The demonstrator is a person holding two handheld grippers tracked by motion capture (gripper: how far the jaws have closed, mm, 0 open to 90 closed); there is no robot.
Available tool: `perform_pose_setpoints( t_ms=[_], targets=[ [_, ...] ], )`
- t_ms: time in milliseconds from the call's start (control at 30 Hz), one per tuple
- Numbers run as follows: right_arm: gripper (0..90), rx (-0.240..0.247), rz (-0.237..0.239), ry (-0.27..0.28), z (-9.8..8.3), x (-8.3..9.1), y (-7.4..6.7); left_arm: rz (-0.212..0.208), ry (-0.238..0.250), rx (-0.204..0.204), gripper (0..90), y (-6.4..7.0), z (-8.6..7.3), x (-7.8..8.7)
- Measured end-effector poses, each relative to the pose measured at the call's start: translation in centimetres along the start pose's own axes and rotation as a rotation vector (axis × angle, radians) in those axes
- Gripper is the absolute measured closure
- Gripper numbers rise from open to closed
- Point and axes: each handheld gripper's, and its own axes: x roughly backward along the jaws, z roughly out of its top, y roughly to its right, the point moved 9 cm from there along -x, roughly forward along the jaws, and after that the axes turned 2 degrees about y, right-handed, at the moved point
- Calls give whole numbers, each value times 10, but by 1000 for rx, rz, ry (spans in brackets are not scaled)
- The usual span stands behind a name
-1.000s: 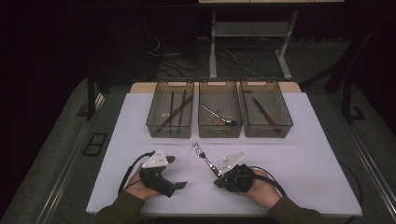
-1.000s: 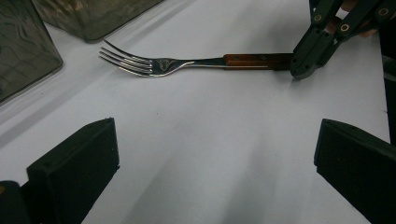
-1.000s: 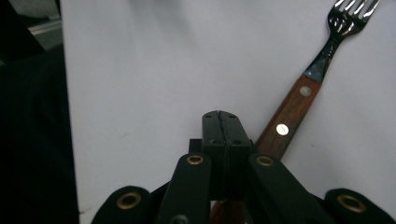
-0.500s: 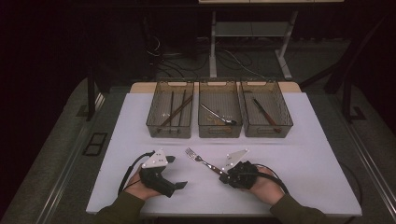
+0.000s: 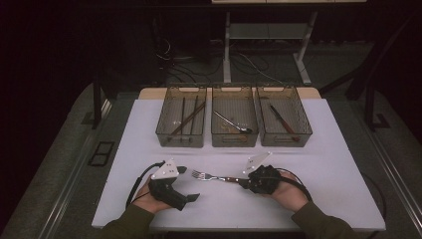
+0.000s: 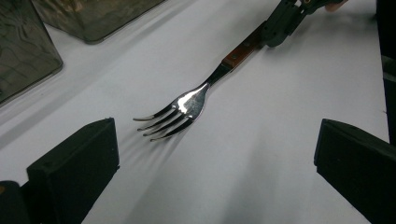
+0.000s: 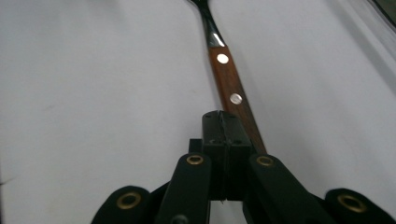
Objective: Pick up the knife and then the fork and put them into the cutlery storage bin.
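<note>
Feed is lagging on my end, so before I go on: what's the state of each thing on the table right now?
fork: handle end gripped, tines toward left gripper
right gripper: jaws shut on fork
left gripper: jaws open, nothing between them
left bin: holds dark sticks
middle bin: holds a spoon
right bin: holds one dark-handled utensil

Fork (image 5: pixel 211 176) now swung twd left gripper (image 5: pixel 185 185)

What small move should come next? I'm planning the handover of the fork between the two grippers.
Probably ease the left gripper forward around the fork: its jaws stand wide open with the tines just ahead, while the right gripper holds the wooden handle end, shut, pointing the tines at it.
</note>
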Motion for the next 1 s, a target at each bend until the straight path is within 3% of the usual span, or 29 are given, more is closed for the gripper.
perform_pose_setpoints(
  t_ms=[167,367,467,600,800,1000],
  targets=[
    [747,42,1,-27,20,6,6,0,-1,-1,0,0,0,0],
    [694,139,10,-188,40,-2,13,-2,-1,-7,0,0,0,0],
    [673,177,49,-275,44,-7,14,-3,2,-5,0,0,0,0],
    [675,192,75,-342,45,-18,15,-5,3,-1,0,1,0,0],
    [694,222,102,-400,43,-31,13,-7,8,4,0,2,1,0],
    [744,257,76,-449,42,-36,11,-8,7,3,0,2,1,-1]
  ],
)
